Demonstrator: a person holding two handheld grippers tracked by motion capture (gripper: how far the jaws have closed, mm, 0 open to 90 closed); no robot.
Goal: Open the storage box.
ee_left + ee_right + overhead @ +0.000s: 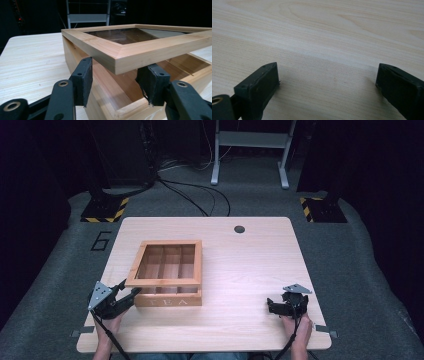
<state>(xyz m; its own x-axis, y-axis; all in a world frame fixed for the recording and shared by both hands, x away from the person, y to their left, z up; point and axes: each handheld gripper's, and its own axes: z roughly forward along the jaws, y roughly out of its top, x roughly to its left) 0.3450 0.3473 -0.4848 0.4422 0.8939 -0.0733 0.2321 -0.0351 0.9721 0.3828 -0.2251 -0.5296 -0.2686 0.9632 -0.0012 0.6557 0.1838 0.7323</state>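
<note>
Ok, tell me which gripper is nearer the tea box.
Left. The left gripper is at the tea box's front left corner, under its raised lid; the right gripper rests well off to its right.

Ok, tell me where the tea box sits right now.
In the high view, the tea box sits left of the table's middle, lid propped open, with the left hand-held gripper at its near-left corner.

the tea box [167,299] sits on the counter [240,270], left of centre. its lid [167,262] is raised above it. the left gripper [131,293] is at the box's near left corner; the right gripper [270,306] rests well apart, near right.
</note>
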